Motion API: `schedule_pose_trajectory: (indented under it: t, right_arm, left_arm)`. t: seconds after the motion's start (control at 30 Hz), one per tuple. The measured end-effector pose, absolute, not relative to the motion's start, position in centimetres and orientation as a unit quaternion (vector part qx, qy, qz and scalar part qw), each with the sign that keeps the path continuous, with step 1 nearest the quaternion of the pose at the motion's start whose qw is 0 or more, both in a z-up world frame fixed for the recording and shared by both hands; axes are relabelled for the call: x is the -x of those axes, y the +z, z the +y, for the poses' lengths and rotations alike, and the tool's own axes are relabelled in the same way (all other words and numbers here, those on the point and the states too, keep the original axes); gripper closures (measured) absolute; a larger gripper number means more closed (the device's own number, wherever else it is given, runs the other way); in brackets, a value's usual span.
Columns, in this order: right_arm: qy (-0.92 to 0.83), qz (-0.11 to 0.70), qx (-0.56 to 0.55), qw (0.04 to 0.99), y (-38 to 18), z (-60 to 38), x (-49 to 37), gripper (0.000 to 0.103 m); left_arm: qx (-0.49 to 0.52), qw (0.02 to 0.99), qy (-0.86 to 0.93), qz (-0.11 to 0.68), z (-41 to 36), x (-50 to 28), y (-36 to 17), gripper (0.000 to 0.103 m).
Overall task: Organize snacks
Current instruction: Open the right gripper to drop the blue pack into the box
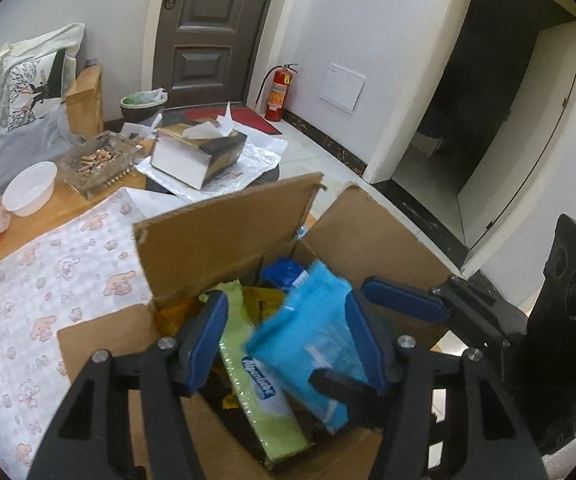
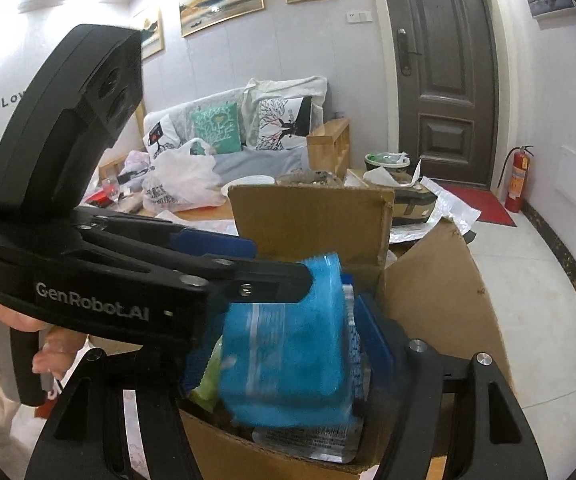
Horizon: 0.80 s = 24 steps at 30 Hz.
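An open cardboard box [image 1: 216,240] [image 2: 311,216] holds several snacks: a green Alpenliebe pack [image 1: 256,396], a yellow packet [image 1: 264,300] and a dark blue packet [image 1: 280,274]. A light blue snack bag [image 1: 307,320] [image 2: 288,344] stands tilted over the box mouth. It fills the space between the pads of my right gripper [image 2: 284,352], which looks shut on it. My left gripper [image 1: 288,340] straddles the same bag. Its right pad touches the bag, and a gap shows at its left pad. The right gripper's fingers [image 1: 403,300] cross in from the right, and the left gripper's fingers [image 2: 272,276] reach over the bag's top.
The box sits on a table with a pink patterned cloth [image 1: 48,280]. Behind it are a tissue box [image 1: 196,152], a full ashtray [image 1: 100,160] and a white bowl [image 1: 30,194]. A plastic bag [image 2: 184,184] and a sofa stand farther back. A person's hand [image 2: 48,344] holds the left gripper's handle.
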State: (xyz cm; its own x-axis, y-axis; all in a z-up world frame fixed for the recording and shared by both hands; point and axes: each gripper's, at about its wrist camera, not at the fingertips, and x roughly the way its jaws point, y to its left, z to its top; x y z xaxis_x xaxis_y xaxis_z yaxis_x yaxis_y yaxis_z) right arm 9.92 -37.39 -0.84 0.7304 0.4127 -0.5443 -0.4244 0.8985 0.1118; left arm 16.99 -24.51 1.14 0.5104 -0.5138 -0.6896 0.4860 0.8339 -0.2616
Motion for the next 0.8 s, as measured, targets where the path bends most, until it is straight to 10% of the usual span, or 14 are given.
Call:
schedule_pose_trajectory:
  t: [0.47,0.8]
  right_arm:
    - [0.234,0.23,0.026,0.944,2.4,-36.0,-7.6,0.029]
    - [0.265,0.159,0.0,0.951,4.6,-35.1,-4.1,0.006]
  left_arm:
    - [0.007,0.946,-0.169,0.278,-16.8,-9.5,6.6,0.003]
    - [0.005,0.975,-0.053,0.216,-13.4,-4.1,6.2,0.001]
